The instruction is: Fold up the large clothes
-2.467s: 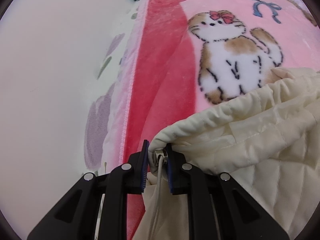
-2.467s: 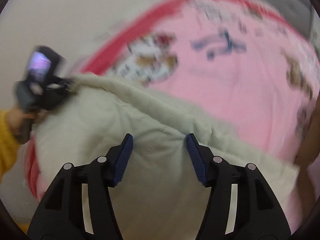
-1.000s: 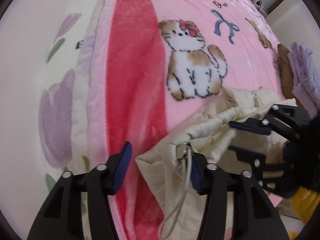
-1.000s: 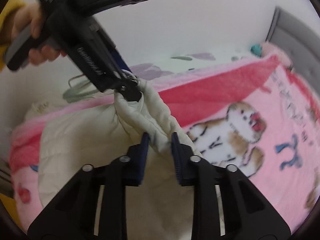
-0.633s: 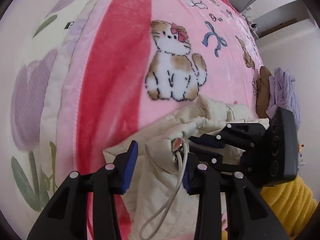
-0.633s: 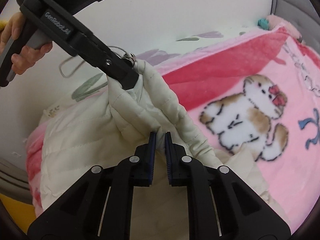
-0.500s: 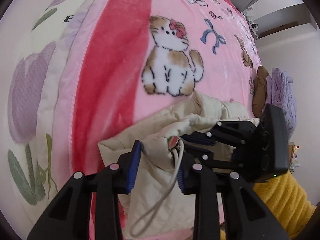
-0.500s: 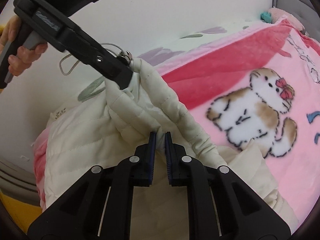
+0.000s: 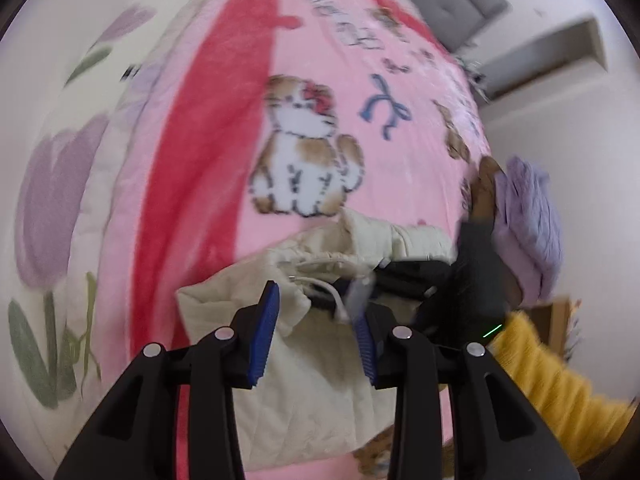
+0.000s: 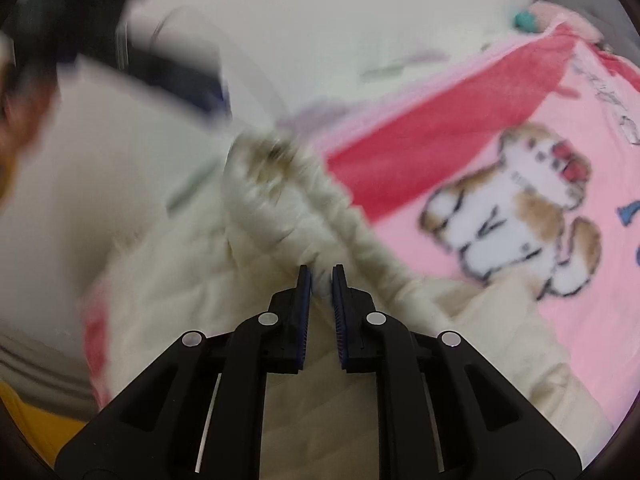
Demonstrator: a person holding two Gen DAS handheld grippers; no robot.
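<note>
The cream quilted jacket (image 9: 320,380) lies on the pink bed blanket (image 9: 400,168), lower centre. The right gripper (image 10: 319,280) pinches its rolled edge; the left gripper (image 9: 316,320) gapes, empty, just above that edge.

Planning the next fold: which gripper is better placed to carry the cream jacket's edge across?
Right. The right gripper is clamped on the cream jacket, while the left gripper has its jaws open and holds nothing.

script lettering on pink blanket (image 9: 360,36), blurred, nothing readable
</note>
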